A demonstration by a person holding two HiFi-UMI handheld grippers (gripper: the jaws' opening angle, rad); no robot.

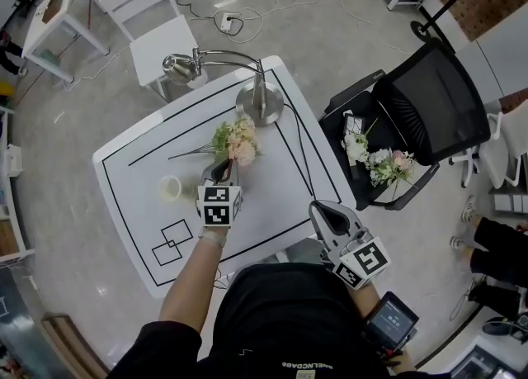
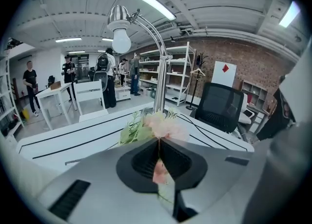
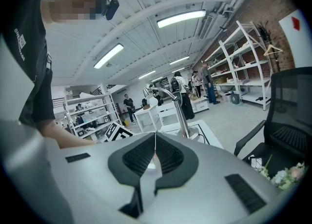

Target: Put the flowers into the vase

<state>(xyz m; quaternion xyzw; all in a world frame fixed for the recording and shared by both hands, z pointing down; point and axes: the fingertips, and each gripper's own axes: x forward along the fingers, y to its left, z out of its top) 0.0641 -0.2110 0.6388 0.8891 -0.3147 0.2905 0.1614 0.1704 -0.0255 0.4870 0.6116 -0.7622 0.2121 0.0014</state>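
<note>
Now left gripper (image 1: 220, 171) clamped on flowers (image 1: 237, 141), bunch lying crosswise, stems (image 1: 186, 154) pointing left; vase (image 1: 171, 188) just left of this gripper, upright. Right gripper (image 1: 328, 217) closed, empty, well apart from vase.

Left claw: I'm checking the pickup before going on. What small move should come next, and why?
Probably lift the bunch a little and carry it toward the vase. The left claw is shut on the flowers, with pink petals pinched between its pads, and the vase stands apart from it on the table.
</note>
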